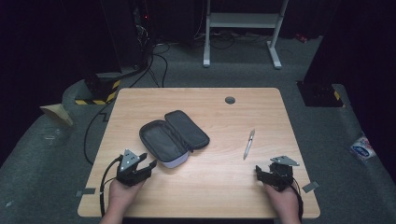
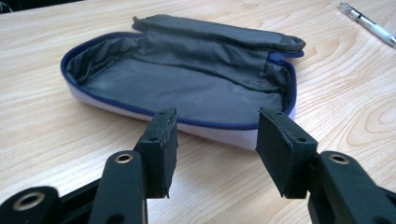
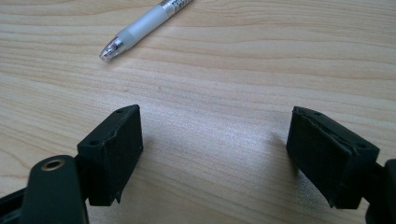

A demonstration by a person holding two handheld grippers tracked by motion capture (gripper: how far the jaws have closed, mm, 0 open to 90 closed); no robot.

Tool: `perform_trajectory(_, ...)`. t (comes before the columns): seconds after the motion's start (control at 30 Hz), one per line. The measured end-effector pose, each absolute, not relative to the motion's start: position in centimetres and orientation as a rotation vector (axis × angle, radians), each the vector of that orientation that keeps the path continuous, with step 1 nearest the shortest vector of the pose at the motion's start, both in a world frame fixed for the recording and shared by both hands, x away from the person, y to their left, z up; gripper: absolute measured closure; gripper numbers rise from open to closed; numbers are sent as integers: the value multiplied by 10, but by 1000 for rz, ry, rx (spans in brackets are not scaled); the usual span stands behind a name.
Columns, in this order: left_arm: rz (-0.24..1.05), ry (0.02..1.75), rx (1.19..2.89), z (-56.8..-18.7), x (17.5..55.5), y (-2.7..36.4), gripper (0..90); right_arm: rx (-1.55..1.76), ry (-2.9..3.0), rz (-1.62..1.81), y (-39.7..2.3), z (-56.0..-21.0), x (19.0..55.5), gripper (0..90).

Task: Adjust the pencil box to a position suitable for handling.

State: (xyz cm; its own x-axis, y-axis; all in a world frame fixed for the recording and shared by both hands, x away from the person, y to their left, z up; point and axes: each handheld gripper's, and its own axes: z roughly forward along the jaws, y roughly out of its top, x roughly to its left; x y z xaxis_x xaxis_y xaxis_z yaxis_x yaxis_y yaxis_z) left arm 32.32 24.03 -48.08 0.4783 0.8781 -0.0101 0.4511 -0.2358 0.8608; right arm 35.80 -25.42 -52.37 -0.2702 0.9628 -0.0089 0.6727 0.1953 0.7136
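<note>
A light wooden bench (image 1: 219, 186) stood on grey carpet, and a person sat at its near edge with a gripper in each hand. The left gripper (image 1: 148, 164) rested on the bench at the near left, its jaws spread wide with nothing between them. Just beyond it lay a pencil case (image 1: 173, 137), unzipped and folded open, its dark grey lining facing up and its flap laid back on the far side. In the left gripper view the case (image 2: 187, 88) sat just past the fingertips (image 2: 161, 140), apart from them (a blue zip ran along its rim, above a pale outer wall). The case held nothing that could be seen.

The right gripper (image 1: 260, 171) rested at the near right of the bench, its jaws likewise wide apart and empty. A pen (image 1: 249, 143) lay flat on the wood between the case and the right gripper, nearer the latter, its length running roughly away from the person. In the right gripper view the pen (image 3: 140, 28) lay ahead and to the left of the jaws, its clear tip pointing back toward the gripper, well short of touching.

A small dark round grommet (image 1: 229, 100) sat near the bench's far edge.
</note>
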Motion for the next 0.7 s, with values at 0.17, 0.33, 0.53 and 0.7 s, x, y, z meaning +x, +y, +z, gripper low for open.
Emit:
perform_trajectory(0.17, 616, 1103, 1862, -481, 327, 234, 471, 1514, 2021, 843, -254, -524, 358, 193)
perform_trajectory(0.33, 619, 1081, 1879, -481, 328, 227, 460, 1512, 2021, 844, -254, -524, 357, 201)
perform_trajectory(0.53, 601, 1050, 1898, -483, 330, 214, 461, 1504, 2024, 851, -254, -524, 356, 228)
perform_trajectory(0.7, 594, 1024, 1932, -483, 333, 202, 474, 1491, 2033, 858, -254, -524, 357, 239)
